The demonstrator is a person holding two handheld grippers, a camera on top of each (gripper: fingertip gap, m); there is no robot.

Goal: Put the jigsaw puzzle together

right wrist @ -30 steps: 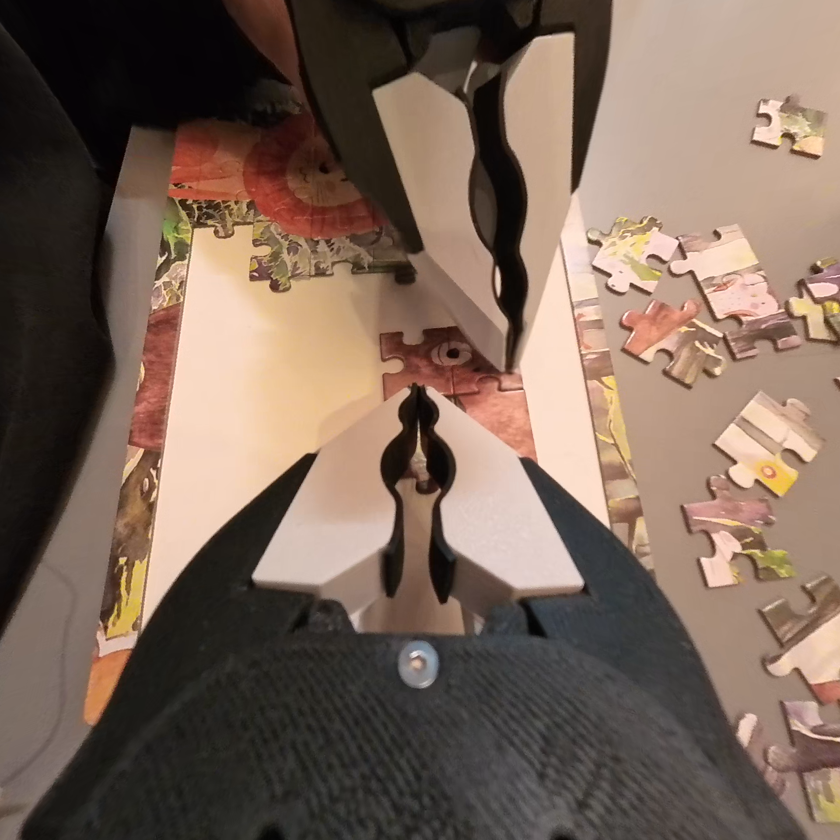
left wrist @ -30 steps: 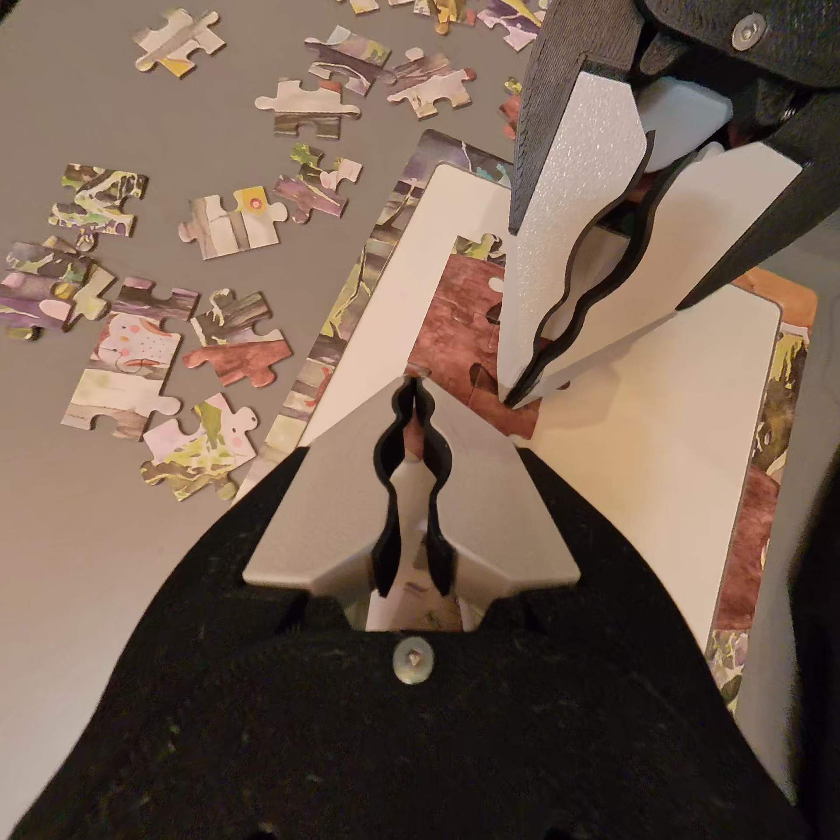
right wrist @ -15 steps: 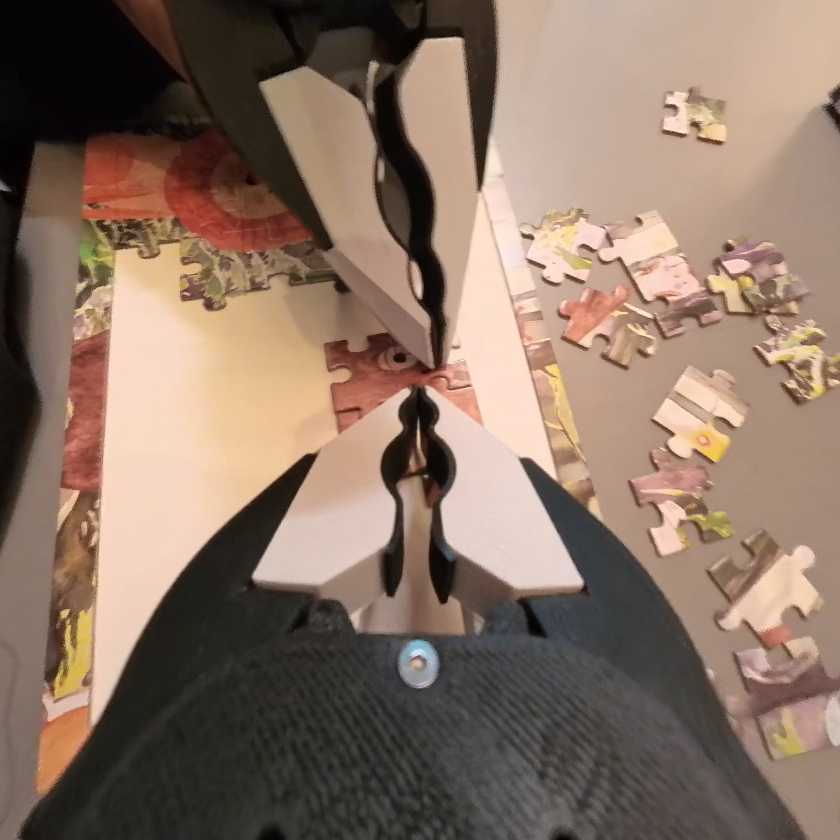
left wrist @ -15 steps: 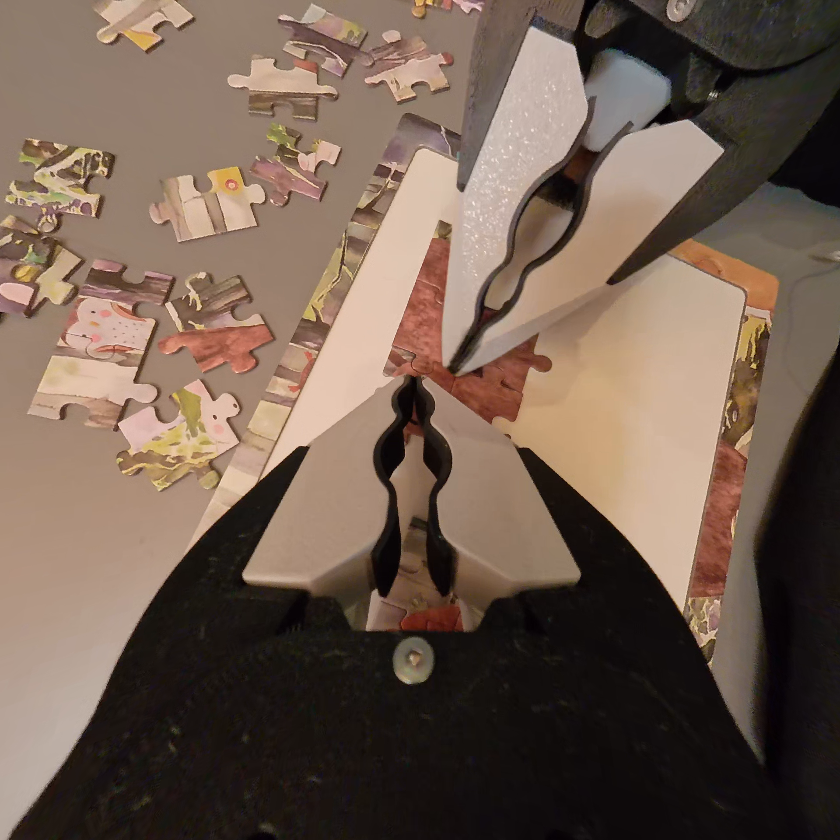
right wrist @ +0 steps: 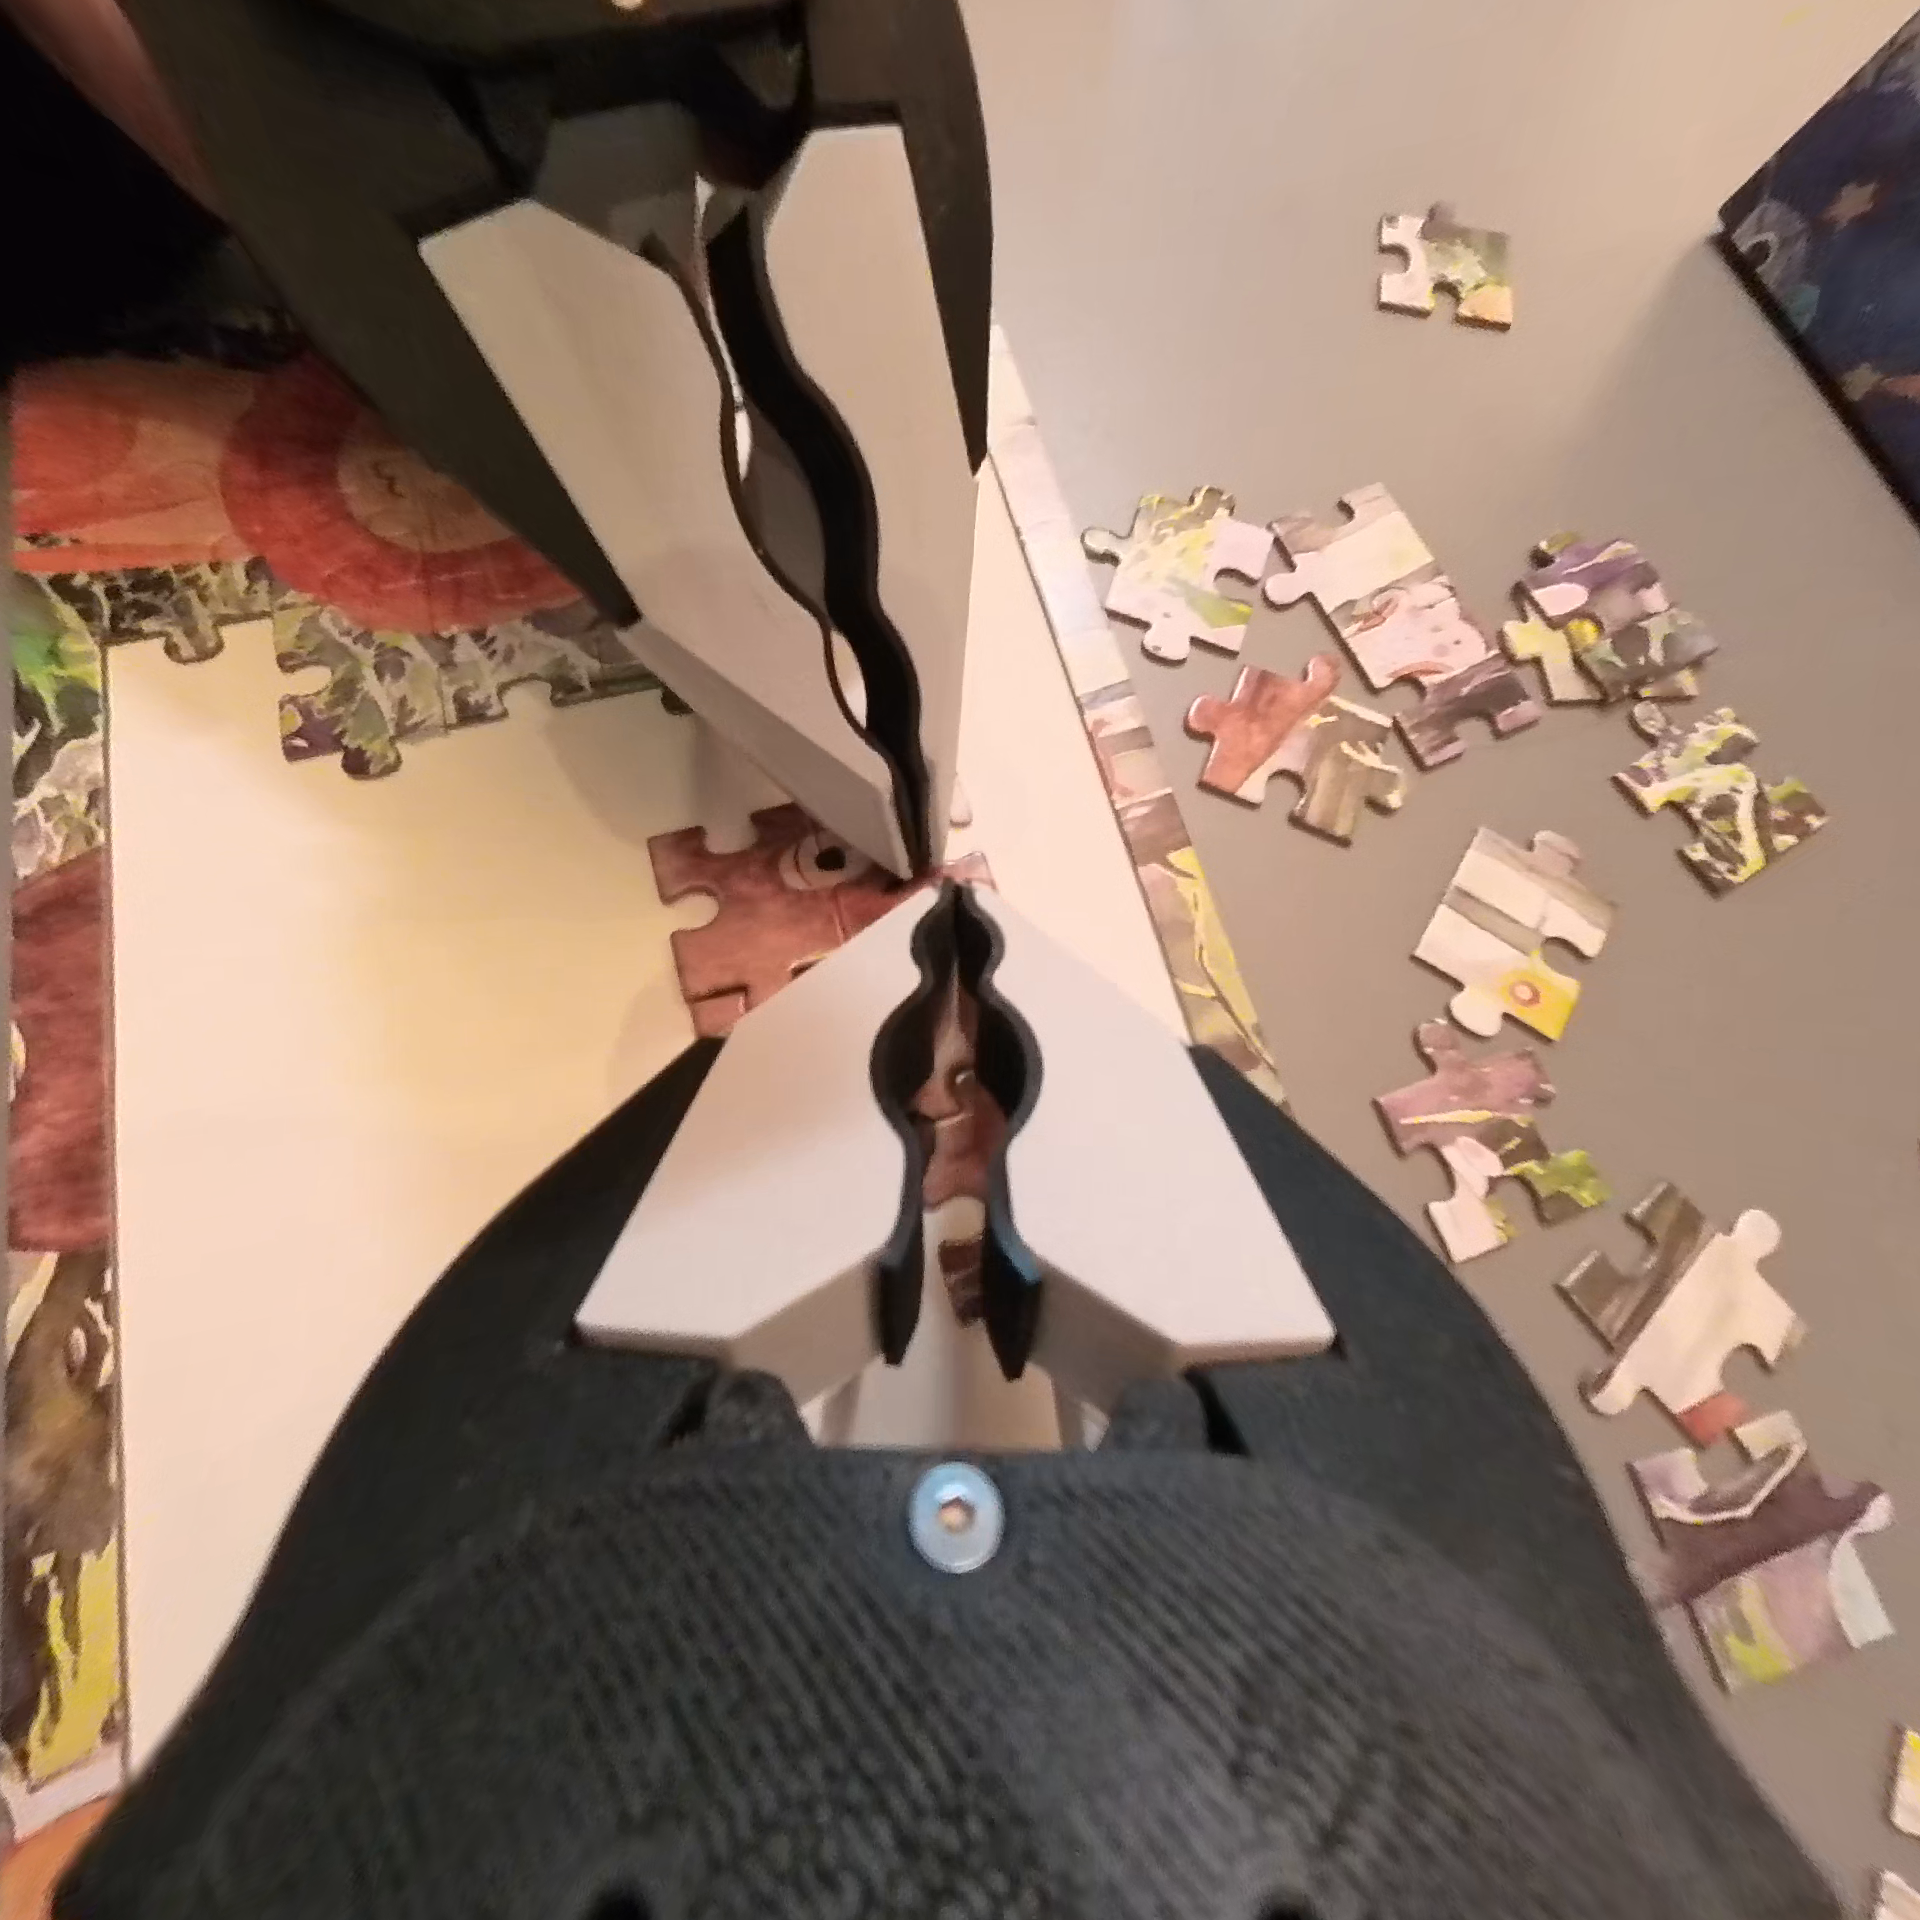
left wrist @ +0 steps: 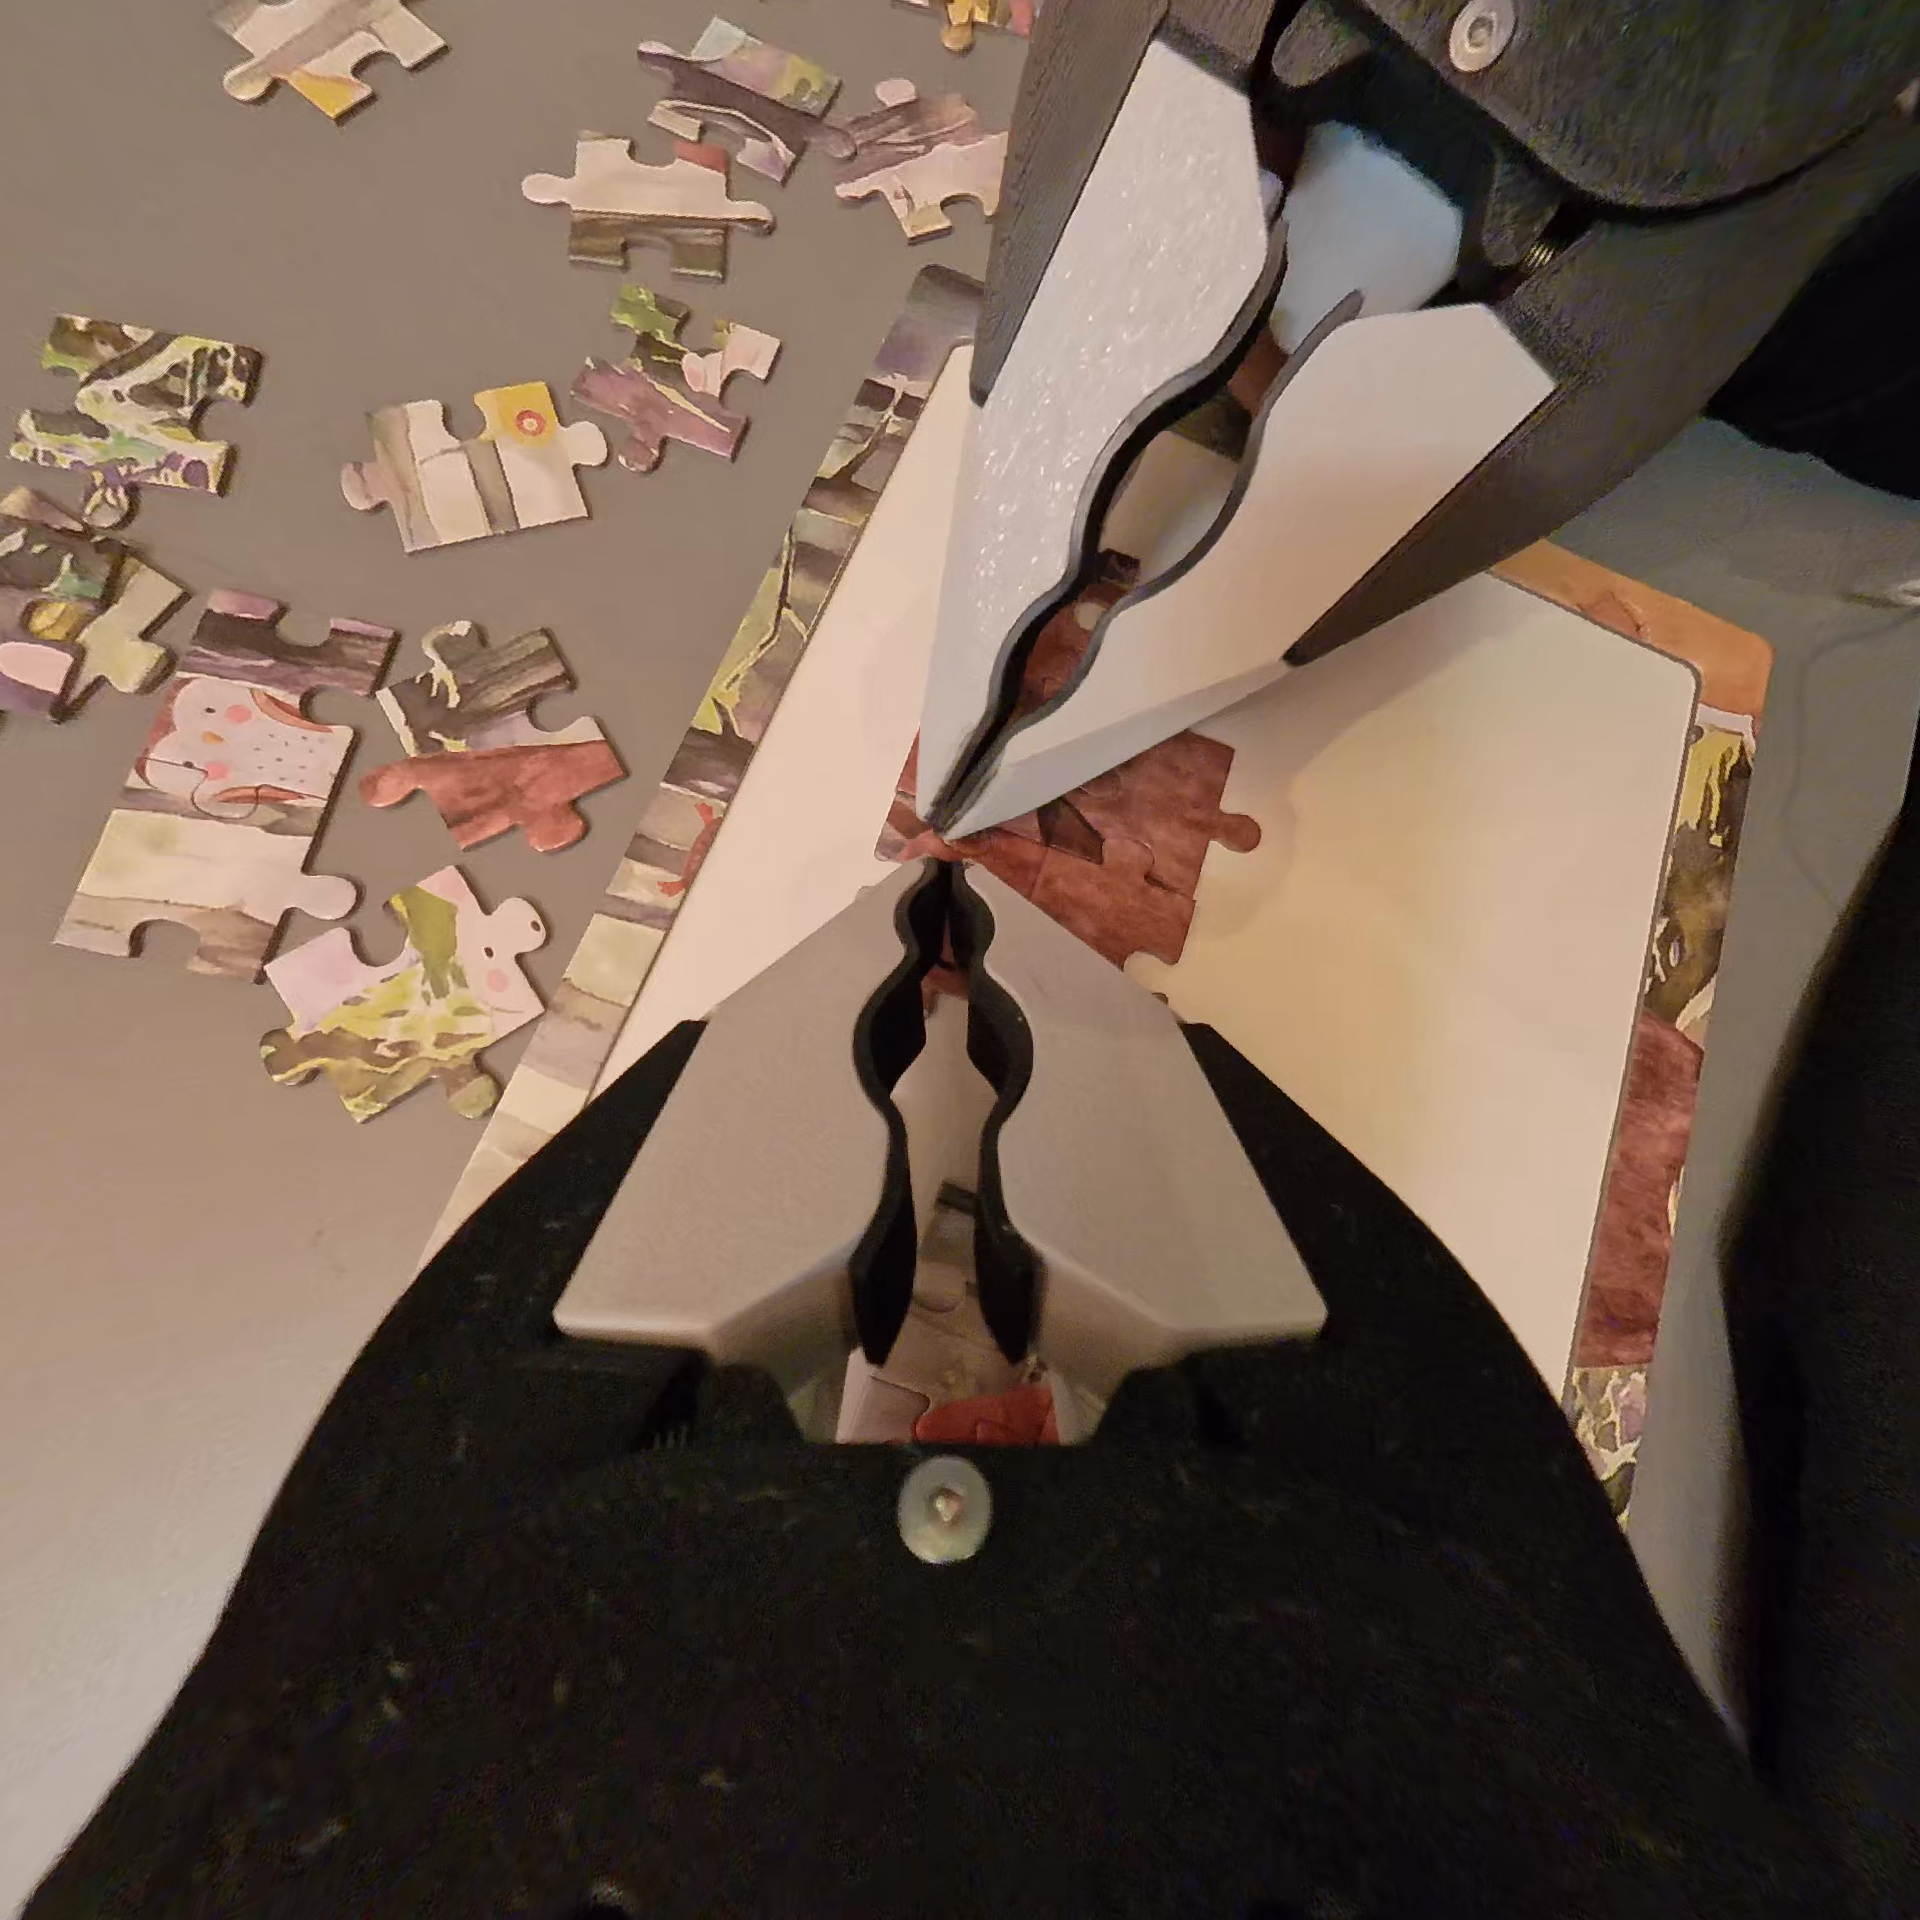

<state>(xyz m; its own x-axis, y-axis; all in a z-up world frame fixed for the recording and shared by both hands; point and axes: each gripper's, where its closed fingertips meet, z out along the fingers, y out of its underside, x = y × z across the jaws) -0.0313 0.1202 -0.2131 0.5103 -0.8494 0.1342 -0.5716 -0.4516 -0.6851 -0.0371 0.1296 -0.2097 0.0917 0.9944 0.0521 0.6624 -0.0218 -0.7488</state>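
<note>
If I press unevenly, the brown joined cluster (left wrist: pixel 1132 831) at centre frame could skate across the white board (left wrist: pixel 1455 831) or buckle. My left hand-held gripper (left wrist: pixel 940 883) and right hand-held gripper (right wrist: pixel 951 899) are both clenched, tips meeting on that cluster's edge, grasping nothing I can make out.

loose pieces (left wrist: pixel 478 769) crowd left (tray (left wrist: pixel 1455 831) open)

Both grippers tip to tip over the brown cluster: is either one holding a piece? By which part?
Cannot tell. The left gripper and right gripper are both shut, tips meeting at the brown cluster on the white board. Whether they pinch an edge or only press it is hidden.
</note>
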